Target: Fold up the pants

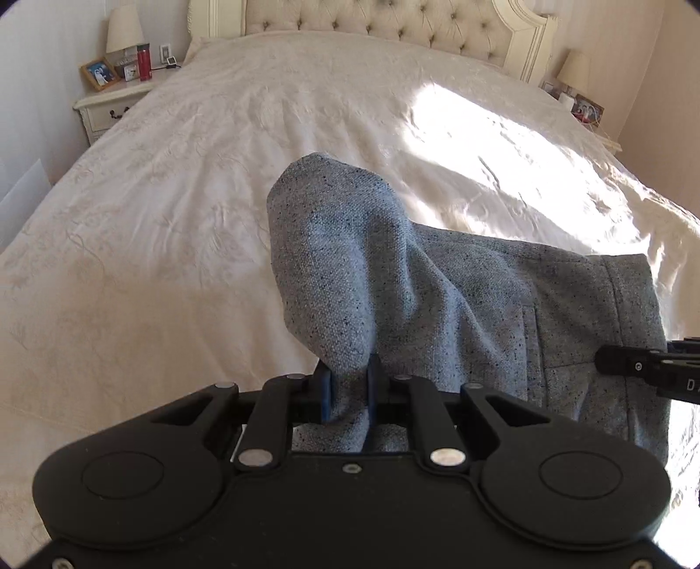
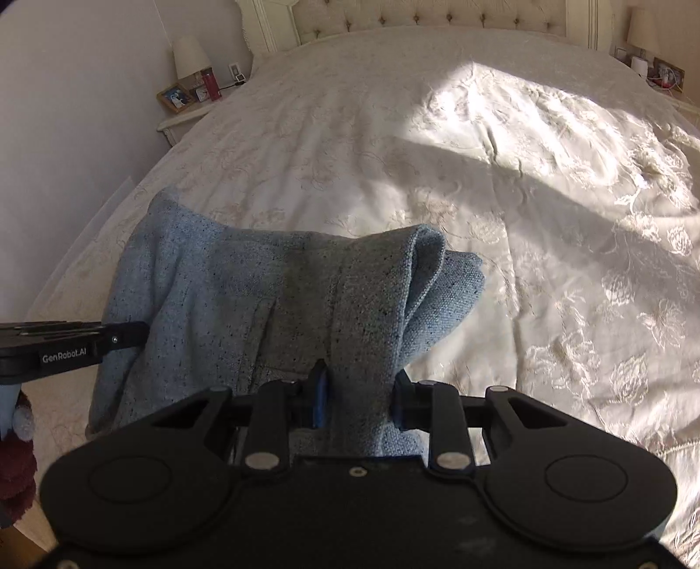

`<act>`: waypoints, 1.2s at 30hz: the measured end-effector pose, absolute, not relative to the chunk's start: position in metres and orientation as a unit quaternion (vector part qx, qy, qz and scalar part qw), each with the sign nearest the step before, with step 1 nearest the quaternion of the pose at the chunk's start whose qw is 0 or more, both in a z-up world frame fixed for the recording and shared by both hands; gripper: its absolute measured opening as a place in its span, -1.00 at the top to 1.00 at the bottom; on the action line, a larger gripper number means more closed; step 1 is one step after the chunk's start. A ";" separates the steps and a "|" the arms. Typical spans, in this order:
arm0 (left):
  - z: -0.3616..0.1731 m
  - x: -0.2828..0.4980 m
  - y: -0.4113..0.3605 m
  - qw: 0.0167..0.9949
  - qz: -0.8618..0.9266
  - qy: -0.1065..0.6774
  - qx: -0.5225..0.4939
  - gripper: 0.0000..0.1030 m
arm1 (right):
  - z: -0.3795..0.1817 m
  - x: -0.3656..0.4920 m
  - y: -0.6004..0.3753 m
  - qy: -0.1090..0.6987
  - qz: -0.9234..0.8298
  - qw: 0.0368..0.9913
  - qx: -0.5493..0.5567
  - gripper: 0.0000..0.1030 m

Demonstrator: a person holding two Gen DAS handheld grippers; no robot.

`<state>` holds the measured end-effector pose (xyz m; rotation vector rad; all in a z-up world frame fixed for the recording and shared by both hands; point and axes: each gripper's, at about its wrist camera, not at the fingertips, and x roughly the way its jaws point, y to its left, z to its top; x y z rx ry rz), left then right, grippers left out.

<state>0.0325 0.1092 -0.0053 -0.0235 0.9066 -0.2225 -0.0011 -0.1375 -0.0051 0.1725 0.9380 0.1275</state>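
Grey-blue speckled pants [image 1: 437, 284] hang bunched between my two grippers above a cream bedspread [image 1: 197, 197]. My left gripper [image 1: 350, 381] is shut on a fold of the pants at their left end. My right gripper [image 2: 356, 389] is shut on the pants [image 2: 245, 289] at their right end, where the cloth folds over itself. The right gripper's body shows at the right edge of the left wrist view [image 1: 647, 363]; the left gripper's body shows at the left edge of the right wrist view [image 2: 74, 345]. The lower part of the pants is hidden behind the grippers.
The bed has a tufted headboard [image 1: 372, 17] at the far end. A nightstand [image 1: 113, 100] with a lamp, photo frame and red bottle stands at the far left. Another nightstand with a lamp [image 1: 577, 74] is at the far right. Sunlight falls on the right side of the bedspread [image 2: 568, 144].
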 end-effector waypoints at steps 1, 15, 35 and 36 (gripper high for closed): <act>-0.004 0.045 0.115 0.894 -0.102 0.437 -0.010 0.62 | -0.002 0.012 -0.134 0.447 0.066 0.888 0.081 0.44; -0.032 0.087 0.153 0.873 -0.011 0.488 -0.004 0.39 | -0.035 0.086 -0.116 0.499 -0.059 0.861 0.083 -0.09; 0.052 -0.019 0.105 0.888 -0.011 0.459 -0.021 -0.09 | 0.074 -0.037 -0.065 0.433 -0.023 0.899 0.064 -0.55; 0.054 -0.021 0.105 0.888 -0.008 0.459 -0.021 -0.09 | 0.075 -0.040 -0.067 0.437 -0.021 0.897 0.068 -0.55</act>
